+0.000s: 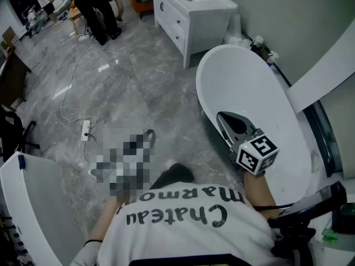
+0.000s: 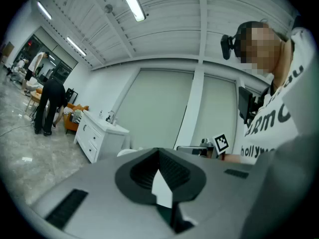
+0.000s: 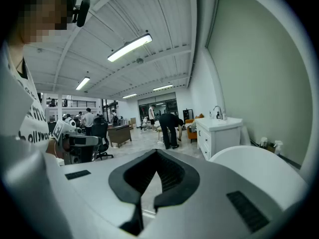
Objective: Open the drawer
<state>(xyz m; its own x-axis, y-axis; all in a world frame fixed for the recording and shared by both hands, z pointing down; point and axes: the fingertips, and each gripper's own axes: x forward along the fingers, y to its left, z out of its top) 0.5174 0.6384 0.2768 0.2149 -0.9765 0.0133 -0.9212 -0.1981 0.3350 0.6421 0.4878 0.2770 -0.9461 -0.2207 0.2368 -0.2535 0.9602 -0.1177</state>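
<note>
While both stand shut and empty: right gripper (image 3: pixel 157 157) by the white tub (image 1: pixel 260 87), left gripper (image 2: pixel 159 154) level | drawer (image 1: pixel 177 22) in white cabinet (image 1: pixel 208 7), well apart across the floor | judged: rigid front, light slide; grip mid-front, pull straight.

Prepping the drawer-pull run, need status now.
Left gripper shut, empty; right gripper shut, empty, by the bathtub. Vanity drawers closed, across the floor, out of reach. Power strip lies off to the left.
</note>
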